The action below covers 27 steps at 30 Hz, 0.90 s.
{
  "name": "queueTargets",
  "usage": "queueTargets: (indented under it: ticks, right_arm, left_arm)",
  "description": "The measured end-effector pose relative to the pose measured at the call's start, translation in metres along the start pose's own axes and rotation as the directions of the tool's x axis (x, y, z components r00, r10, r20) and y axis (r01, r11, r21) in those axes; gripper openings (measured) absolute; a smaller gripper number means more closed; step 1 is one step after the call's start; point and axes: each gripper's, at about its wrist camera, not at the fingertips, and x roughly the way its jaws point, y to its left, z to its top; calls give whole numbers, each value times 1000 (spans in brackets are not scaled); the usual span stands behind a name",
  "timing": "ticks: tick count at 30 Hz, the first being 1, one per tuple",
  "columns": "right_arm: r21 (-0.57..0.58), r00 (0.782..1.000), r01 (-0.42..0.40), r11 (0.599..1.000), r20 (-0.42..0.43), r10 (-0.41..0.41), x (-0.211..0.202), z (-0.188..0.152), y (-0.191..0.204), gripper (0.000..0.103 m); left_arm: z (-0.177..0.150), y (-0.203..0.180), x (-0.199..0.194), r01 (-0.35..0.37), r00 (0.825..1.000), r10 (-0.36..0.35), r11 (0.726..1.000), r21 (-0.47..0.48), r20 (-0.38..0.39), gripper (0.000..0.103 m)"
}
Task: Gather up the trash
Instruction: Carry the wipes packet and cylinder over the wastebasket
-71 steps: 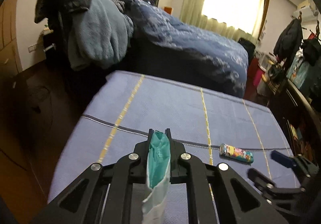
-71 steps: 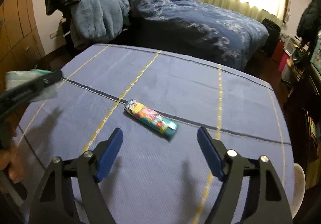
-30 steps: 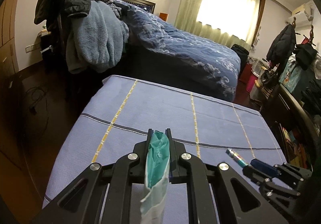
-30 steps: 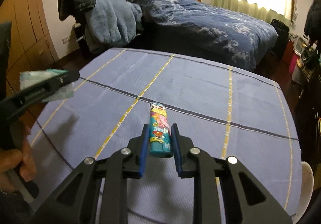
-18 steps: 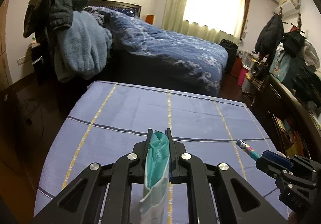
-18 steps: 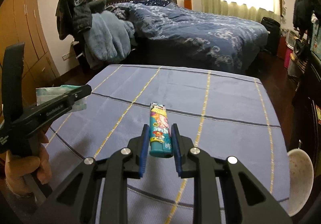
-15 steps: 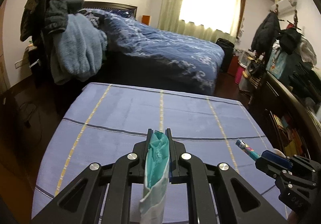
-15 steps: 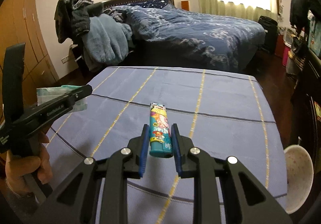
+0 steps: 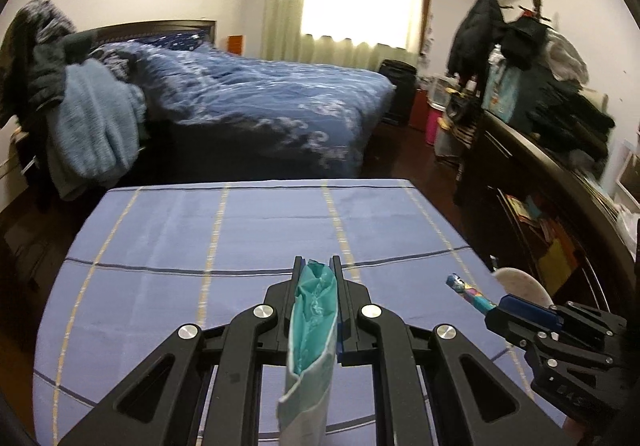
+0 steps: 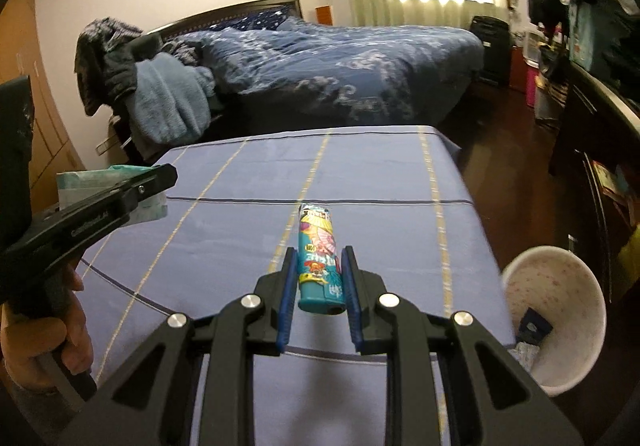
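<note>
My left gripper is shut on a teal and white crumpled packet, held above the blue striped tablecloth. My right gripper is shut on a colourful tube-shaped wrapper, lifted over the tablecloth. In the left wrist view the right gripper shows at the lower right with the wrapper sticking out. In the right wrist view the left gripper and its packet show at the left, with a hand below. A white waste bin stands beside the table's right edge.
A bed with a dark blue quilt lies beyond the table. Clothes hang over a chair at the left. A dark cabinet piled with bags and coats lines the right wall. The bin holds some scraps.
The right gripper went from open around the wrapper on the cloth to shut on it and lifted it. Both grippers swung right, bringing the white bin into view.
</note>
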Motion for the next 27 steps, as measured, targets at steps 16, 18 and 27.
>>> queueTargets:
  ticks: [16,18,27]
  right_arm:
    - [185,990,105,977,76,-121,-60,-29,-113,23]
    - [221,984,141,965,77,-161,-68,-36,-135,23]
    - [372,955,257,892,45,-294,-78,-67,-222,22]
  left_arm:
    - [8,-123,21,158,987,-152,974,162,-46,11]
    - [9,-143,27,187,982,-179,965,185,-58,11]
    - [0,-243,76,380,921,-339,891,250,-190,12]
